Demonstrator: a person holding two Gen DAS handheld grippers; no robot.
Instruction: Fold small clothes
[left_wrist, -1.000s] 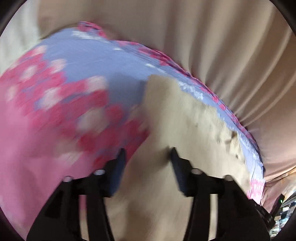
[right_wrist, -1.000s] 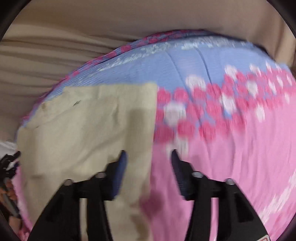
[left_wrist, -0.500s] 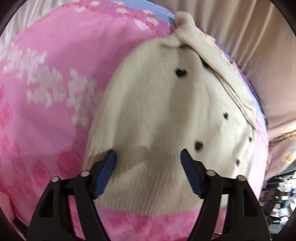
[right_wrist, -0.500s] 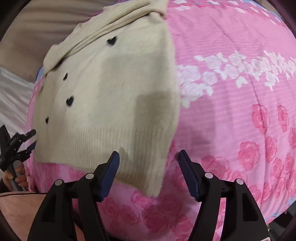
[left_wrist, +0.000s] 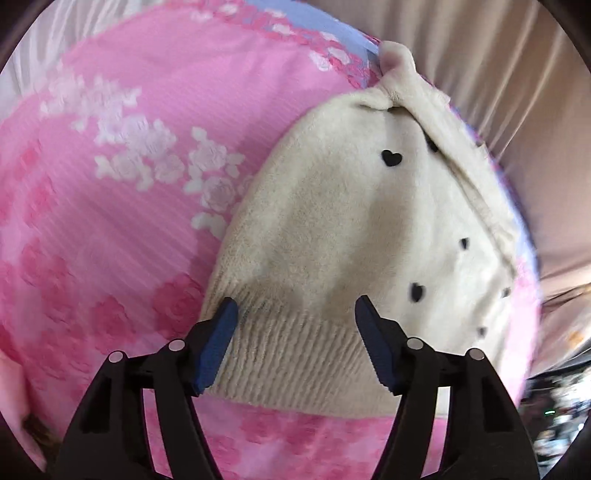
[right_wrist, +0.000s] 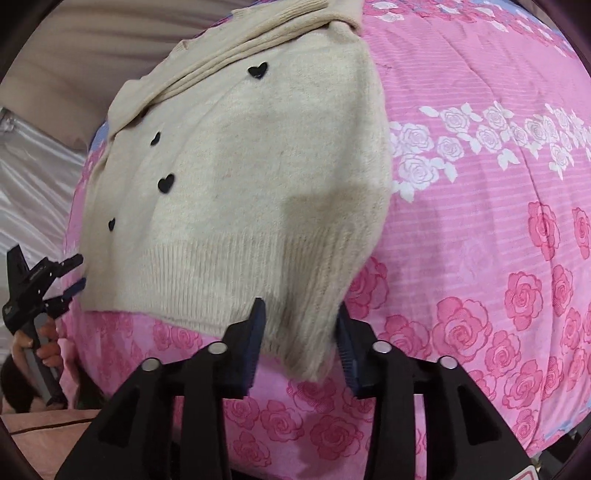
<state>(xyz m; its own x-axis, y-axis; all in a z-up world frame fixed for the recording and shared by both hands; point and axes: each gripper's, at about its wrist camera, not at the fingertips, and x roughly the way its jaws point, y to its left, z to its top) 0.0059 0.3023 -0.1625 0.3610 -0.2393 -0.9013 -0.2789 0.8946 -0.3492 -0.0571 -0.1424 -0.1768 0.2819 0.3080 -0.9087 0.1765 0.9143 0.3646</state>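
Note:
A small cream knit sweater (left_wrist: 351, 229) with black heart buttons lies flat on a pink rose-print bedspread (left_wrist: 122, 192); it also shows in the right wrist view (right_wrist: 251, 177). My left gripper (left_wrist: 295, 310) is open, its jaws either side of the ribbed hem's left corner. My right gripper (right_wrist: 299, 314) is open, its jaws straddling the hem's right corner (right_wrist: 310, 332), not closed on it. The left gripper also shows at the left edge of the right wrist view (right_wrist: 70, 277).
Beige curtains (left_wrist: 517, 74) hang behind the bed. The bedspread (right_wrist: 498, 221) extends far to the right of the sweater. The bed's near edge runs just below both grippers. A folded sleeve (right_wrist: 236, 62) lies across the sweater's top.
Both grippers have drawn back from the far side of the bed to the sweater's hem and lowered onto its two corners. The right jaws have narrowed around the corner.

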